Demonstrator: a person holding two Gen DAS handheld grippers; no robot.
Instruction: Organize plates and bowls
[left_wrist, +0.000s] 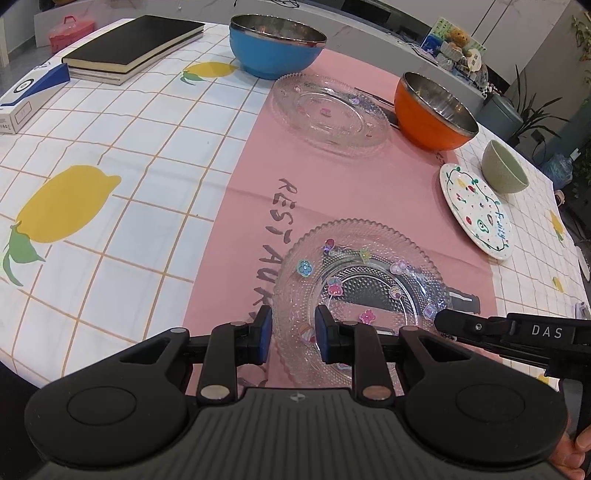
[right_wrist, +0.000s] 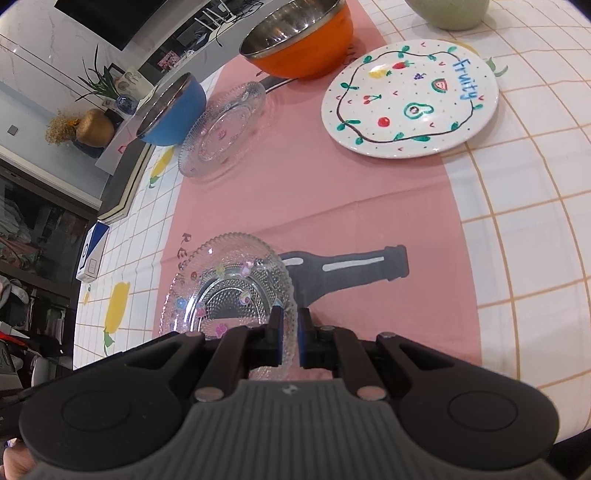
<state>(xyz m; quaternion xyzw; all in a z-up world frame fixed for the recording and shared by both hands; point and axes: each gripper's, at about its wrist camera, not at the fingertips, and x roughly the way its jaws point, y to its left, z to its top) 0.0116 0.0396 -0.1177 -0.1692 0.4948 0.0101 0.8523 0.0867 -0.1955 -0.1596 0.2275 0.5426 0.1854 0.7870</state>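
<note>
My left wrist view sits low, facing across the table; right faces in from the opposite side. Both share, close up, the near glass plate (left_wrist: 354, 291) (right_wrist: 229, 288).

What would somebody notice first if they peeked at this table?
Probably the sparkly glass plate with little stickers, right in front on the pink cloth, with both grippers at its rim: the left gripper straddles the near edge and the right gripper pinches the right edge. Behind it sit a shiny orange bowl and a blue bowl, and off to the right a white plate painted with fruit.
</note>
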